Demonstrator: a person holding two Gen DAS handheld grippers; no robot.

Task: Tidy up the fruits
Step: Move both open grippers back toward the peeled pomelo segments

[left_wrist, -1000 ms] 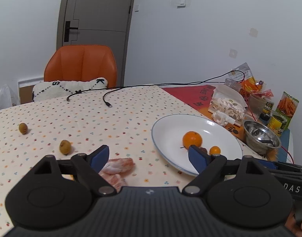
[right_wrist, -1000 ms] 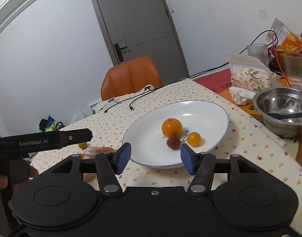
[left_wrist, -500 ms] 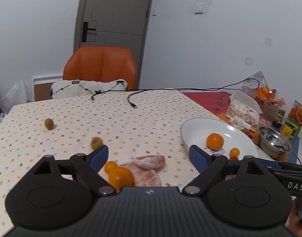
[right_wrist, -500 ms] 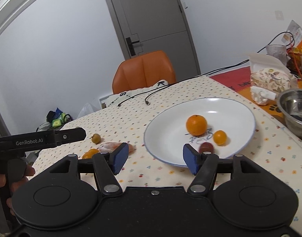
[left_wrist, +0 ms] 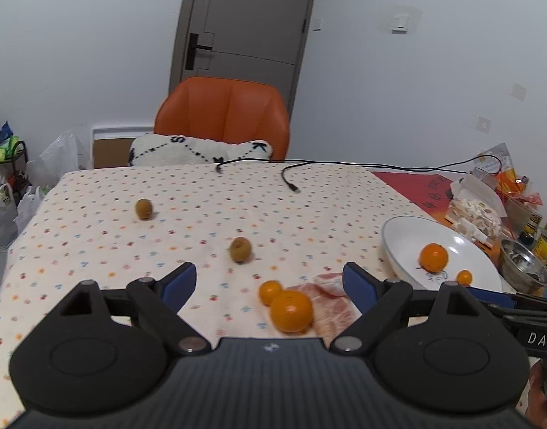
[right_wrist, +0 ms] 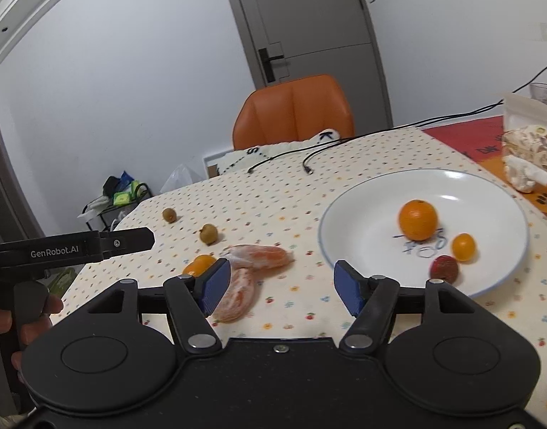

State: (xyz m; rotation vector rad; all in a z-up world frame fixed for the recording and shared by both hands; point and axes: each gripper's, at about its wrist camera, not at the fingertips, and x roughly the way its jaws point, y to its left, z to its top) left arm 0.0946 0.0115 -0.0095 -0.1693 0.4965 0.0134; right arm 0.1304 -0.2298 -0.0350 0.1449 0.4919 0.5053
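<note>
A white plate (right_wrist: 487, 186) (left_wrist: 394, 236) holds an orange (right_wrist: 417, 220), a small yellow-orange fruit (right_wrist: 463, 247) and a small red fruit (right_wrist: 444, 269). On the dotted cloth lie two oranges (left_wrist: 290, 310) (left_wrist: 269, 291), peeled pomelo segments (left_wrist: 330, 309) (right_wrist: 259, 255) and two brown kiwis (left_wrist: 240, 249) (left_wrist: 144, 208). My left gripper (left_wrist: 269, 286) is open above the cloth, the oranges between its fingers' line. My right gripper (right_wrist: 281, 287) is open over the cloth left of the plate, its left pad (right_wrist: 214, 286) in front of a pomelo segment.
An orange chair (left_wrist: 223, 118) with a white cushion (left_wrist: 198, 150) stands at the table's far edge. Black cables (left_wrist: 291, 178) lie on the cloth. A steel bowl (left_wrist: 523, 268), snack bags and cans crowd the right side. A hand (right_wrist: 26, 325) holds the left gripper's handle.
Both grippers have swung left and pulled back. The plate has slid right in both views; the loose oranges, pomelo and both kiwis have come into view ahead of the left gripper.
</note>
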